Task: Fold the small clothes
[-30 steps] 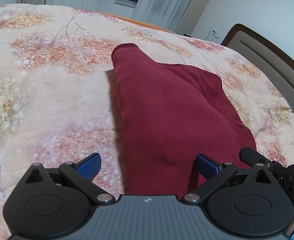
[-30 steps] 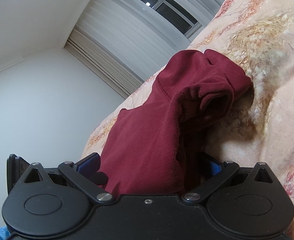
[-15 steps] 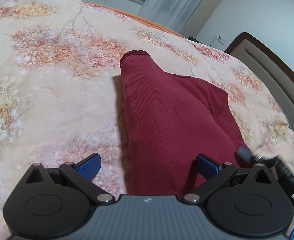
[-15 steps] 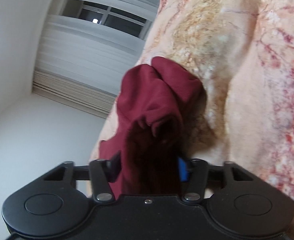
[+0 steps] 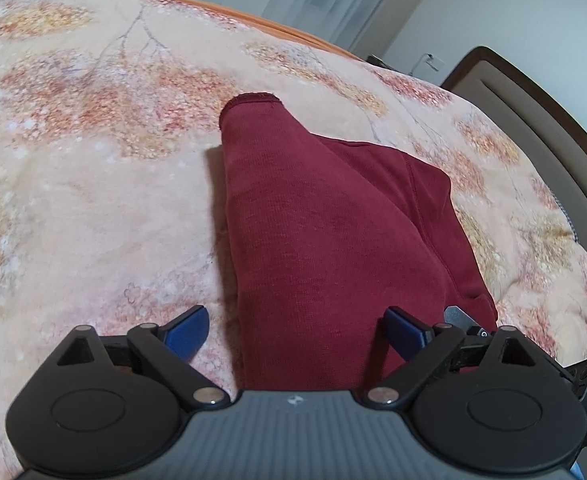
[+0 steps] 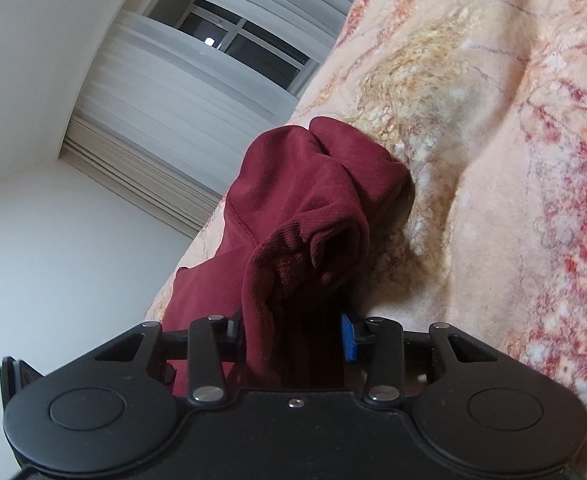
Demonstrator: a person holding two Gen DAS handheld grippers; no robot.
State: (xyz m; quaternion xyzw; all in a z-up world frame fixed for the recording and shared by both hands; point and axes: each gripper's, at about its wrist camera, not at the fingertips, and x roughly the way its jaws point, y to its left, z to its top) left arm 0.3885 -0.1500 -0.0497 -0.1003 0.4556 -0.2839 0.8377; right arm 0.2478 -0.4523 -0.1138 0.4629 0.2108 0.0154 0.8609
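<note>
A dark red knit garment [image 5: 325, 232] lies partly folded on the floral bedspread [image 5: 93, 184], one narrow end pointing away. My left gripper [image 5: 297, 328] is open, its blue pads [image 5: 189, 328] astride the garment's near end without pinching it. My right gripper [image 6: 289, 336] is shut on a bunched edge of the same garment [image 6: 313, 208], with its blue pad [image 6: 348, 336] pressed against the cloth. The right gripper's tip shows in the left wrist view [image 5: 459, 316] at the garment's right edge.
A brown and beige headboard [image 5: 533, 120] runs along the bed's right side. White curtains and a window [image 6: 229, 40] stand behind the bed. The bedspread [image 6: 513, 160] spreads wide on both sides of the garment.
My right gripper has closed from open onto the bunched edge of the garment. My left gripper stays open and has shifted slightly forward over the garment's near end.
</note>
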